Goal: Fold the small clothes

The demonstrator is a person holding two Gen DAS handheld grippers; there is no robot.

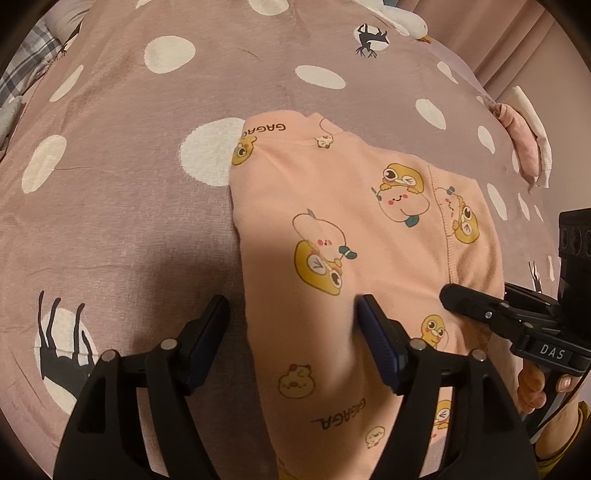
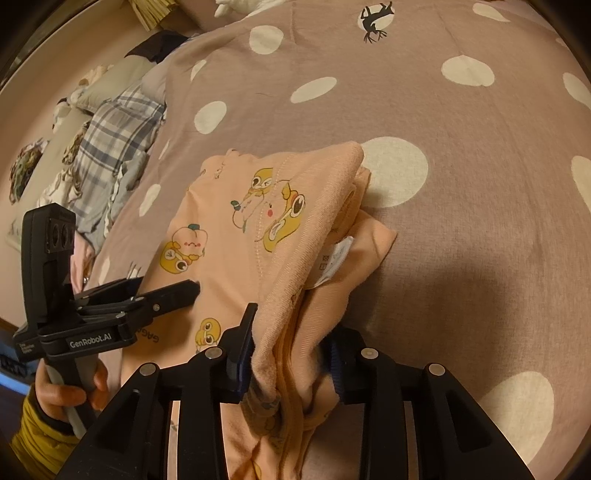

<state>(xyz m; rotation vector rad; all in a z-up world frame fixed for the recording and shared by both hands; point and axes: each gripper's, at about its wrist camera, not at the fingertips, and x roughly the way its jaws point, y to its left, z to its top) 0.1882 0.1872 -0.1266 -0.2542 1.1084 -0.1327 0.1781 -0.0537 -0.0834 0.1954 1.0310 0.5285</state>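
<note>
A peach child's garment point(image 1: 369, 229) with yellow cartoon prints lies folded on the mauve dotted bedspread point(image 1: 129, 184). My left gripper point(image 1: 291, 302) is open and straddles the garment's left edge: one finger rests on the cloth, the other on the bedspread. In the right wrist view the garment point(image 2: 229, 236) shows stacked layers and a white care label point(image 2: 338, 254). My right gripper point(image 2: 291, 325) is shut on the thick near-right folded edge, which bunches up between its pads. The left gripper point(image 2: 168, 283) shows at the left there, the right gripper point(image 1: 476, 291) at the right edge of the left wrist view.
A plaid blanket and pillows point(image 2: 110, 147) lie along the bed's left side. A small pink and white folded cloth point(image 1: 528, 147) sits at the right edge of the bed. A white plush toy point(image 1: 406, 22) lies at the far end. A hand point(image 2: 92, 387) in a yellow sleeve holds the left gripper.
</note>
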